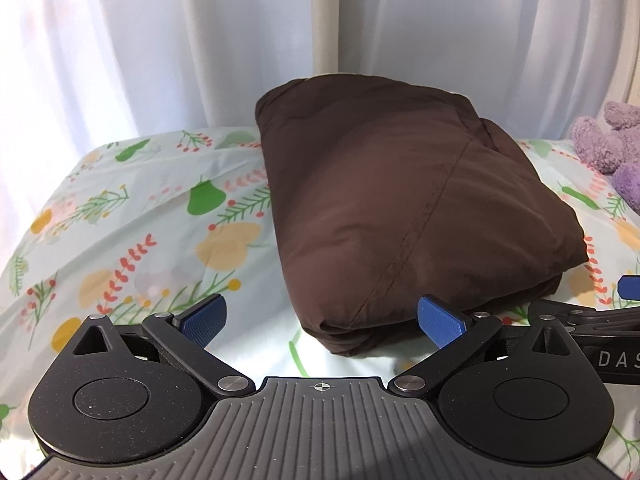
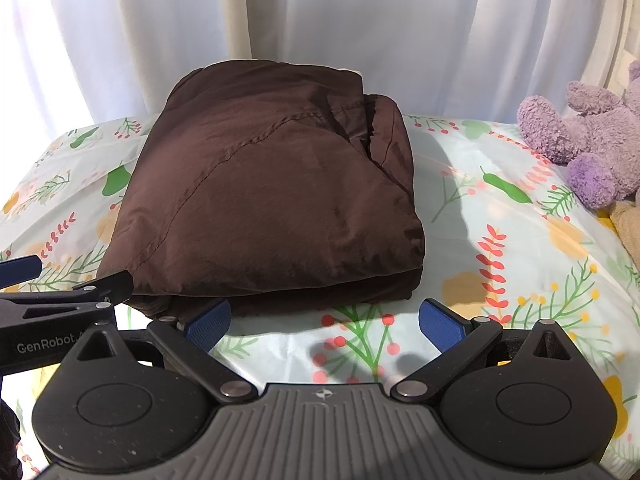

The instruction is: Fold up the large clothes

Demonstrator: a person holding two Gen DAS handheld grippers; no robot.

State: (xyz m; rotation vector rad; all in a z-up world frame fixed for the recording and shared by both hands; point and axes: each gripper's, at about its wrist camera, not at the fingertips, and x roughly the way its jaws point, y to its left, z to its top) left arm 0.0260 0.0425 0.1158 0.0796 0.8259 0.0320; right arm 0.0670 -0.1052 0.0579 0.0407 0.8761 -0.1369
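A dark brown garment (image 1: 400, 208) lies folded into a thick, compact bundle on the floral bed sheet (image 1: 140, 220). In the right wrist view the same brown garment (image 2: 272, 200) sits just beyond the fingers, with a seam running across its top. My left gripper (image 1: 322, 320) stands open at the bundle's near edge, nothing between its blue pads (image 1: 204, 318). My right gripper (image 2: 326, 320) is open too, low over the sheet (image 2: 500, 260), right of the bundle's near corner. Each gripper's black body shows at the side of the other's view.
White curtains (image 1: 160, 40) hang behind the bed. A purple plush toy (image 2: 588, 136) lies at the right on the sheet, with a tan soft item (image 2: 628, 228) beside it. Open sheet stretches left of the bundle and between the bundle and the toy.
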